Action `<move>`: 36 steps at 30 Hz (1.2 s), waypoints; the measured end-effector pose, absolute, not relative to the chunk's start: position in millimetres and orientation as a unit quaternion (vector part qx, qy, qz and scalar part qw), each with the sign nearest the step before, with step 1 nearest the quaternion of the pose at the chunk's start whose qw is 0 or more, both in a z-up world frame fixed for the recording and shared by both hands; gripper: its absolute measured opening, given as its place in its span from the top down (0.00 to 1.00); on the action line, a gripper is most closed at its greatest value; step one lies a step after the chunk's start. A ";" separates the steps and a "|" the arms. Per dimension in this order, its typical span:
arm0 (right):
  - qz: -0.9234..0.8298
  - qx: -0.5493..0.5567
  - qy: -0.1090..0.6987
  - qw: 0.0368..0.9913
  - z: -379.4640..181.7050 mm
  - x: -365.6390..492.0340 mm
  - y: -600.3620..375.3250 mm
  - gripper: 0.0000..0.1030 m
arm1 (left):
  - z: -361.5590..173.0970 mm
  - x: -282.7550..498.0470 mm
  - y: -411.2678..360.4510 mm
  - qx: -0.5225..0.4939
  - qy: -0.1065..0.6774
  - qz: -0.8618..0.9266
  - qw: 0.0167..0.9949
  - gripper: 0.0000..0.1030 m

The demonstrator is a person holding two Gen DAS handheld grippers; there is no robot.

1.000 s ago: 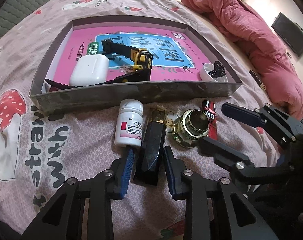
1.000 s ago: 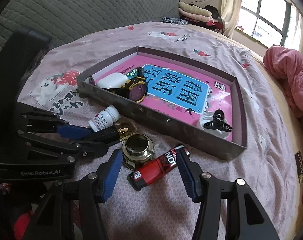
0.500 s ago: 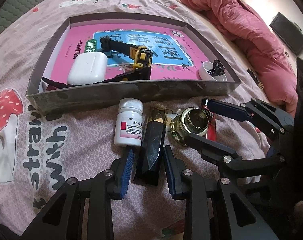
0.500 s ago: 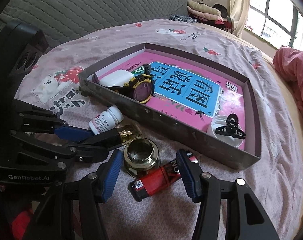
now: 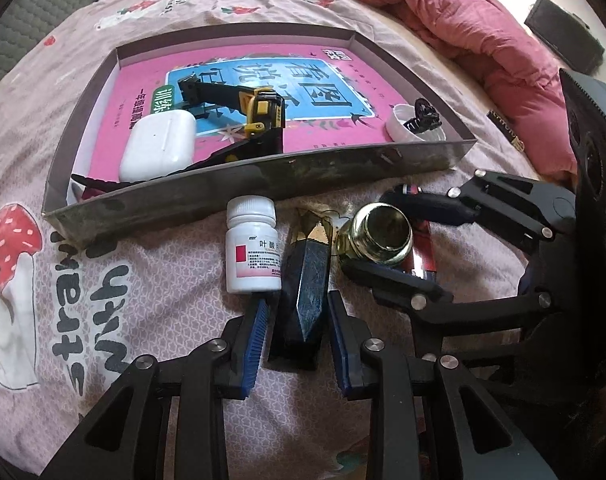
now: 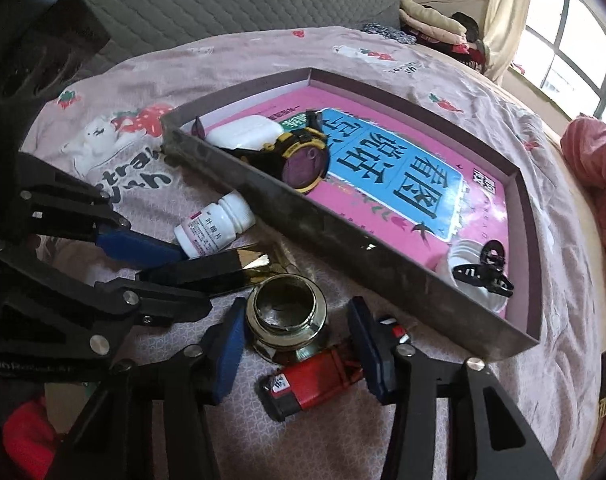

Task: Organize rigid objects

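On the strawberry-print bedspread, a dark faceted case with a gold tip (image 5: 303,280) lies between the pads of my left gripper (image 5: 299,320). A thin gap shows at each pad, so that gripper is open. A white pill bottle (image 5: 253,248) lies just left of the case. My right gripper (image 6: 299,344) straddles a round brass jar (image 6: 285,316) and its jaws are closing. The left pad is almost on the jar and the right pad stands clear of it, over a red lighter (image 6: 315,376).
A shallow box (image 5: 263,176) with a pink book in it lies just behind these objects. It holds a white earbud case (image 5: 159,148), a black-and-yellow watch (image 5: 259,112) and a white cap with a black clip (image 5: 417,124). A pink duvet (image 5: 463,32) is heaped far right.
My right gripper has moved in and down over the brass jar and lighter, and its jaws have narrowed. My left gripper stays around the dark case.
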State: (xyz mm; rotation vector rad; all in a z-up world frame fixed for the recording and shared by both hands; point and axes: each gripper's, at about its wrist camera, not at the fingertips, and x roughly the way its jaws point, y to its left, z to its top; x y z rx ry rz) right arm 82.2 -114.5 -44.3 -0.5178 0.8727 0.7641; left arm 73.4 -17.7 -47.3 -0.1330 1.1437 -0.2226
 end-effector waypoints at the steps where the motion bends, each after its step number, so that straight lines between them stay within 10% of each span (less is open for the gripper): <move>1: 0.358 -0.238 0.407 0.806 -42.9 82.5 -115.3 0.65 | -47.9 73.5 -18.5 -0.061 0.540 -0.105 0.833 0.71; 36: 0.348 -0.049 0.384 0.854 11.3 109.7 -173.3 0.64 | -45.2 67.5 -29.4 -0.100 0.525 -0.132 0.835 0.77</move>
